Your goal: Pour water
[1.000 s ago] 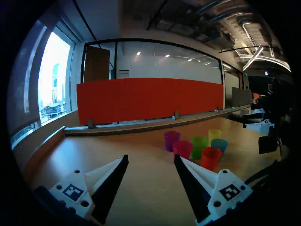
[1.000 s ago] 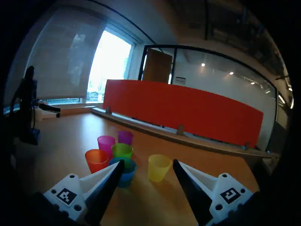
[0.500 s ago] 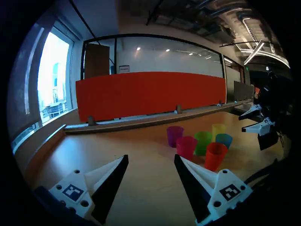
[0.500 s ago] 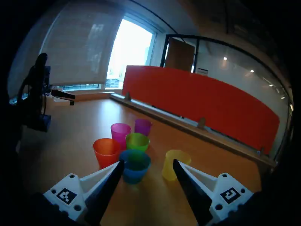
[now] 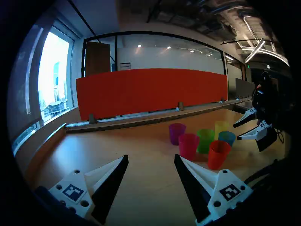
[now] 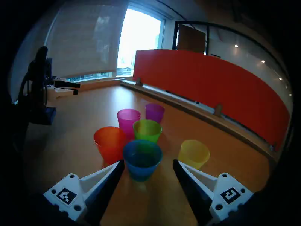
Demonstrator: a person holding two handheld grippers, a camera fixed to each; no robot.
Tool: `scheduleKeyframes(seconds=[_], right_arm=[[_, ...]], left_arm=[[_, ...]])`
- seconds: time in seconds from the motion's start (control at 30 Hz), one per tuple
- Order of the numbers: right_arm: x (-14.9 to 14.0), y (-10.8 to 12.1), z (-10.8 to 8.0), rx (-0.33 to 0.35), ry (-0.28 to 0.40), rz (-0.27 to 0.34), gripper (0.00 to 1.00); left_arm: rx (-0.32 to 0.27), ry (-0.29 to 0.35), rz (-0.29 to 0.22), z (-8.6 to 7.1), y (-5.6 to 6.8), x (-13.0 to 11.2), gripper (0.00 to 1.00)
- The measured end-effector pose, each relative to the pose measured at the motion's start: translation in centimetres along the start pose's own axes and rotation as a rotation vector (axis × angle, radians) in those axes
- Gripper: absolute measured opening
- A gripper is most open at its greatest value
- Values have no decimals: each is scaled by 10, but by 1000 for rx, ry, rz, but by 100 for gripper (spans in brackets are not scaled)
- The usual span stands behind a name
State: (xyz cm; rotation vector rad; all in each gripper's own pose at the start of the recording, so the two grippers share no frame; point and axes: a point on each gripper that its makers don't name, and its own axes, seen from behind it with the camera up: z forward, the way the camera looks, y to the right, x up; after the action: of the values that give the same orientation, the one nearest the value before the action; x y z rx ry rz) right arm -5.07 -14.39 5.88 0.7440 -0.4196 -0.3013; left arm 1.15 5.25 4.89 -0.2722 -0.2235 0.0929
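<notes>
Blue cup (image 6: 142, 159) stands on table (image 6: 75, 120), at the front of a tight cluster, just ahead of right tongs (image 6: 148, 162), which are spread wide and empty. Orange cup (image 6: 110, 143) and green cup (image 6: 147, 130) crowd it; yellow cup (image 6: 193, 153) sits apart. Left tongs (image 5: 151, 155) are also spread and empty, off to the side. Risk: on an off-centre close, a finger clips orange cup and topples its neighbours. Water level not discernible.

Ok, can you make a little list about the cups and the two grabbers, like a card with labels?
Count: six cups, all upright
Cups: blue cup, orange cup, green cup, pink cup, purple cup, yellow cup
Surface: wooden table
Right gripper: open, blue cup just ahead of its gap
Left gripper: open, holding nothing
Water: cannot tell
</notes>
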Motion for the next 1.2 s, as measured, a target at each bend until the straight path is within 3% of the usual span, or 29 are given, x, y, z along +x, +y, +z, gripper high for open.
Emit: scheduleKeyframes(seconds=[0.4, 1.2], right_arm=[[-11, -4, 16, 41, -61, -35, 100], [-14, -9, 45, 93, -98, -22, 100]], left_arm=[[0, 0, -8, 2, 0, -1, 90], [7, 6, -9, 2, -3, 0, 90]])
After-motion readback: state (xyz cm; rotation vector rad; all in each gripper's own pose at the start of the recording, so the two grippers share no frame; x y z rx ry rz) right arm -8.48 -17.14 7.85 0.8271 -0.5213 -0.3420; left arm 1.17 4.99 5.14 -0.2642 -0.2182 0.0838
